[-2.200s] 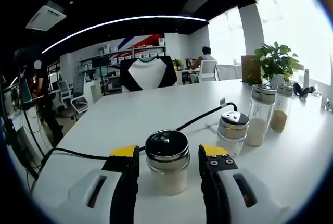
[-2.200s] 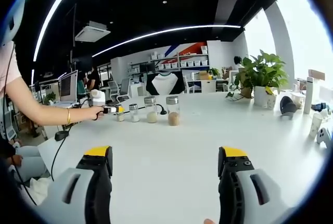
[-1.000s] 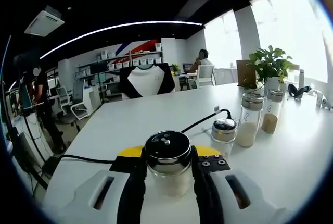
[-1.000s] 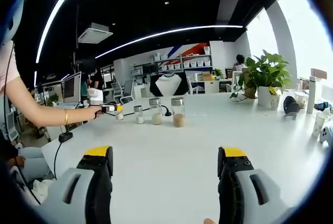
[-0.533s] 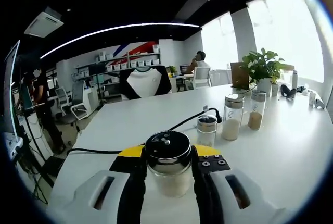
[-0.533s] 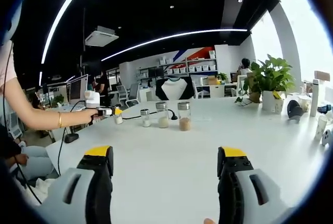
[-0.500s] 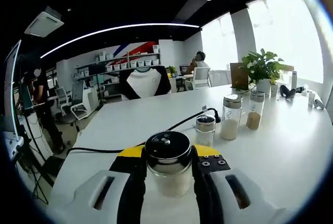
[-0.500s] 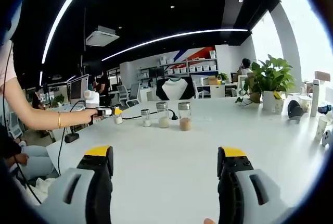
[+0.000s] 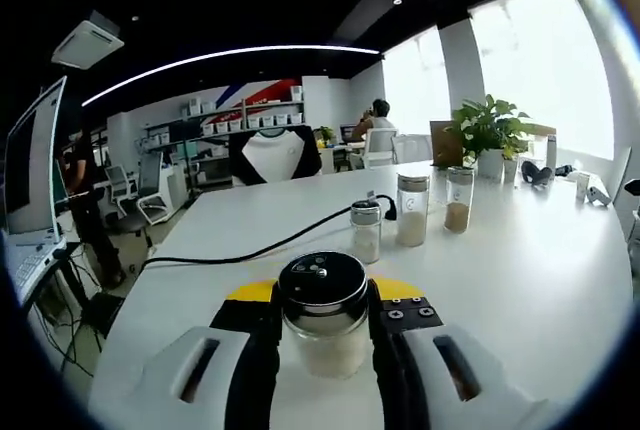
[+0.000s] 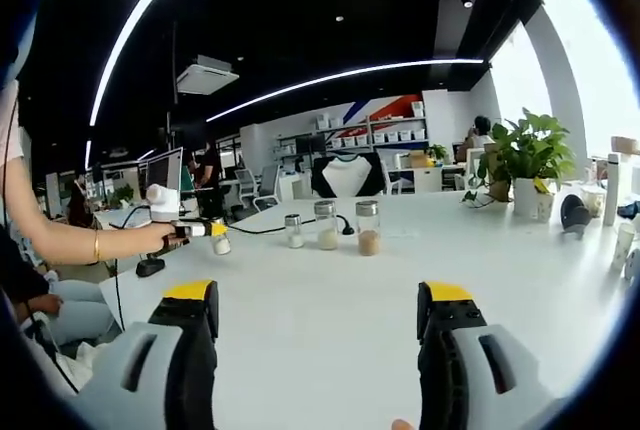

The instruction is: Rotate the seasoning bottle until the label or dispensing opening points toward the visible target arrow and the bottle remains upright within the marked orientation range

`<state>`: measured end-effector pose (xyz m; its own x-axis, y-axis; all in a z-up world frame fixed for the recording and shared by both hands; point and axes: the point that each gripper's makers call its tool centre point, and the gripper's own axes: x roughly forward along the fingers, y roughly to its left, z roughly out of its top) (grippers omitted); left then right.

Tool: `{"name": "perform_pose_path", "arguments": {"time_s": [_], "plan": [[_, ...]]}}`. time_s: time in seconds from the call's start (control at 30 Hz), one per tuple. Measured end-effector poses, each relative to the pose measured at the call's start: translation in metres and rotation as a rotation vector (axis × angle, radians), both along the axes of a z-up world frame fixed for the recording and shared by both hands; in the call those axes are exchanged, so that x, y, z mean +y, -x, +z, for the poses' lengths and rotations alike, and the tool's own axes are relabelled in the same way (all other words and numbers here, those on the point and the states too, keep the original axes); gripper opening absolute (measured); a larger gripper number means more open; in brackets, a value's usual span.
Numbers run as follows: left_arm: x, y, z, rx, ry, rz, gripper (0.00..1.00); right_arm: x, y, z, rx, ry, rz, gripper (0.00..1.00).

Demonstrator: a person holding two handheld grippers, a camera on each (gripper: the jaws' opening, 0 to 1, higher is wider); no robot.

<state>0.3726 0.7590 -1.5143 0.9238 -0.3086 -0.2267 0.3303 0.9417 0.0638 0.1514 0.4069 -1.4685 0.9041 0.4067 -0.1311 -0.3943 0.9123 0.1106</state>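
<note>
The seasoning bottle (image 9: 322, 315) is held upright between the jaws of the left gripper (image 9: 322, 322), which are pressed against both sides of its glass body just under the dark metal lid; it is carried close to the near edge of the white table (image 9: 520, 250), and whether its base touches the top cannot be told. In the right gripper view the same bottle (image 10: 219, 240) is seen small at the far left edge of the table, at the end of the person's outstretched hand (image 10: 168, 238). The step in hand is judged to be the turning itself: the grip is made, and the next move calls for a slow roll about the bottle's own axis with the lid kept level, until the dispensing holes or the label face the arrow. No target arrow or marked range can be made out on the table, so the remaining angle cannot be judged. The right gripper (image 10: 316, 322) is held idle with its jaws wide apart and nothing between them, over the bare middle of the table. Three other shakers (image 9: 410, 212) stand in a row further along, well apart from the held bottle, and a black cable (image 9: 250, 248) is laid across the top just beyond it; the cable is the likeliest snag if the bottle is swung outward. A potted plant (image 9: 487, 132) stands toward the far edge.
</note>
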Motion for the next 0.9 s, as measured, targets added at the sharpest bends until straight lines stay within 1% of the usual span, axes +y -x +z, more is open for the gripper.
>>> {"name": "perform_pose_path", "arguments": {"time_s": [0.07,0.17,0.27,0.5,0.63,0.77,0.9], "plan": [[0.001,0.009,0.0,-0.001,0.005,0.003,0.35,0.003,0.001,0.001,-0.001,-0.001,0.006,0.82],[0.0,0.022,-0.004,0.007,-0.008,-0.006,0.35,0.007,0.002,0.002,-0.006,-0.002,0.017,0.82],[0.0,0.034,-0.005,0.005,0.0,-0.012,0.35,0.01,0.001,0.002,-0.01,0.003,0.025,0.82],[0.001,0.047,-0.01,0.029,0.013,-0.012,0.35,0.019,0.0,0.006,-0.018,0.008,0.043,0.81],[-0.001,0.057,-0.013,0.027,-0.01,-0.028,0.35,0.023,0.0,0.006,-0.019,0.013,0.053,0.81],[-0.003,0.067,-0.012,0.023,-0.009,-0.045,0.35,0.027,0.0,0.007,-0.02,0.022,0.068,0.81],[-0.007,0.075,-0.01,0.016,-0.042,-0.071,0.35,0.032,-0.002,0.006,-0.023,0.027,0.087,0.8]]}}
